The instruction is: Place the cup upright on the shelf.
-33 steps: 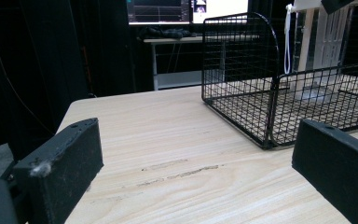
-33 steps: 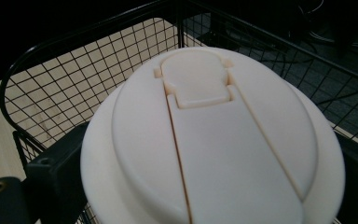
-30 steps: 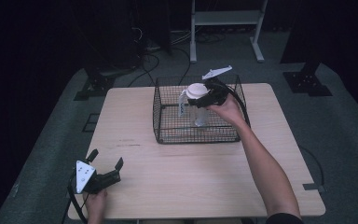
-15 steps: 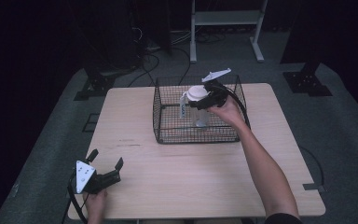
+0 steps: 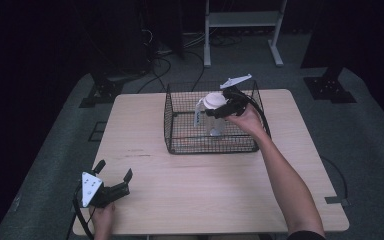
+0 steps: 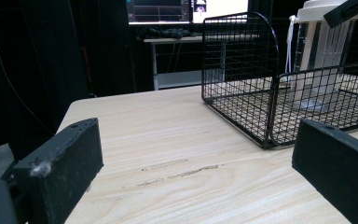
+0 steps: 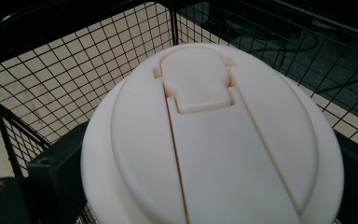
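Observation:
A clear bottle with a white flip lid stands upright inside the black wire basket at the table's far middle. My right gripper is shut on the bottle just under the lid, one jaw on each side. Whether the bottle's base touches the basket floor I cannot tell. The left gripper view shows the bottle behind the basket's mesh. Near the front left corner, my left gripper rests on the table, open, with nothing between its jaws.
The wooden table has bare surface between the basket and the front edge. A white strap hangs from the bottle's lid. A metal stand and cables lie on the floor beyond the table.
The right gripper and the bottle have dipped very slightly inside the basket. The left gripper has not moved.

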The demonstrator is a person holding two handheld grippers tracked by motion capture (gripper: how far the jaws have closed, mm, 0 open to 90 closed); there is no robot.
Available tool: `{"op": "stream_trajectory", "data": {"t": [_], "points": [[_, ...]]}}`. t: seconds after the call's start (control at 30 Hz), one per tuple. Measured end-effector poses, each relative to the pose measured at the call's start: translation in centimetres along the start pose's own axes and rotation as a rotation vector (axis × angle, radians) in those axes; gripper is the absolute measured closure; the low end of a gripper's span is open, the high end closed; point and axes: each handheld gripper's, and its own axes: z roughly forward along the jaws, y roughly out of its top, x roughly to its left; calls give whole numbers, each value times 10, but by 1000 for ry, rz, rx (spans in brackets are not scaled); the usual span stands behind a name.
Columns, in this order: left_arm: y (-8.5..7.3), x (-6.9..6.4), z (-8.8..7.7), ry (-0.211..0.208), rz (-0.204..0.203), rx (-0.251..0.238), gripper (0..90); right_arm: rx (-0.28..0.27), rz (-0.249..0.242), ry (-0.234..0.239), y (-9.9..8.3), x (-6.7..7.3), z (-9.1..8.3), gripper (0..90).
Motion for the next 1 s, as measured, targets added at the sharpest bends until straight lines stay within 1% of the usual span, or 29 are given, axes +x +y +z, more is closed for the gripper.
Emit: {"op": "stream_trajectory", "data": {"t": [0.27,0.53,1.0], "points": [[0,-1,0,1,5,1,9,-1,-6,-8,-1,2,-1,42],[0,0,0,3,0,3,9,5,-11,-5,-1,2,-2,41],[0,0,0,1,-1,1,9,7,-8,-9,-1,2,-2,40]]}}
